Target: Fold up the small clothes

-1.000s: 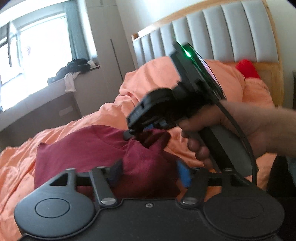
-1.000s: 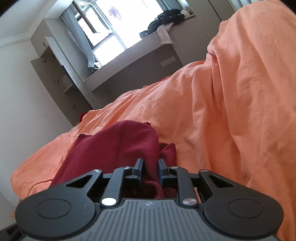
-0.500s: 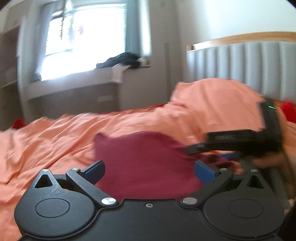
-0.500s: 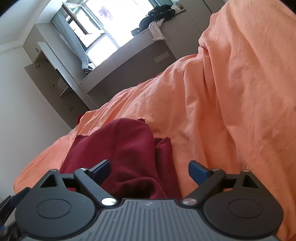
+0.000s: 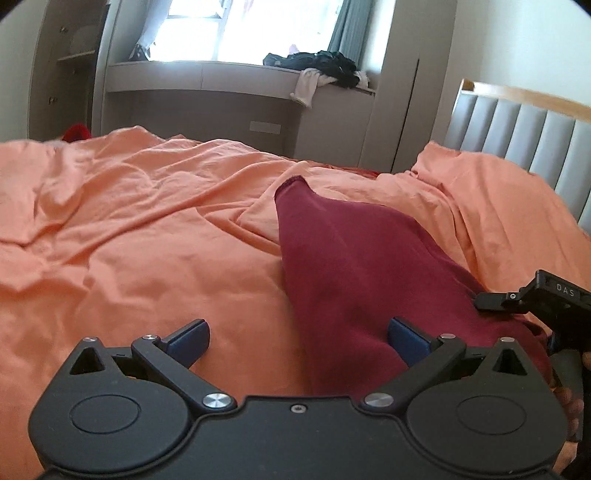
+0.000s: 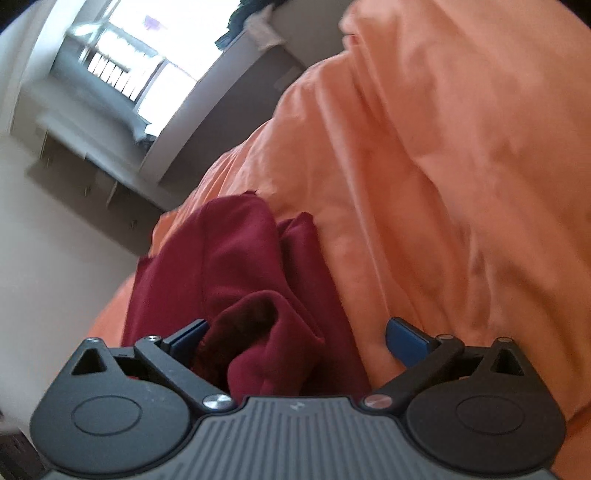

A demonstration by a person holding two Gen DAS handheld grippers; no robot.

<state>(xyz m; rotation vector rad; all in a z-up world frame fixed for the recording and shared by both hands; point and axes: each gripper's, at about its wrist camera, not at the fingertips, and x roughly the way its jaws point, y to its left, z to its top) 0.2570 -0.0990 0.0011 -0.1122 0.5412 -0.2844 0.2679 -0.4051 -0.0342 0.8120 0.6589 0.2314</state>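
One maroon garment (image 5: 354, 266) on orange bedding (image 5: 129, 240), two hand-held grippers, left (image 5: 299, 338) and right (image 6: 297, 338), both spread, right's jaws just opened

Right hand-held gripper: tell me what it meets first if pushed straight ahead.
Probably the crumpled dark red cloth garment, already bunched between the open right hand-held gripper fingers; the orange bed cover lies beyond.

Two wrist views, both set low and close over the bed (image 5: 147, 236).
The window (image 5: 192, 26) was faced by each; the maroon garment (image 5: 354, 266) and orange bedding were shared, the right view being rolled.
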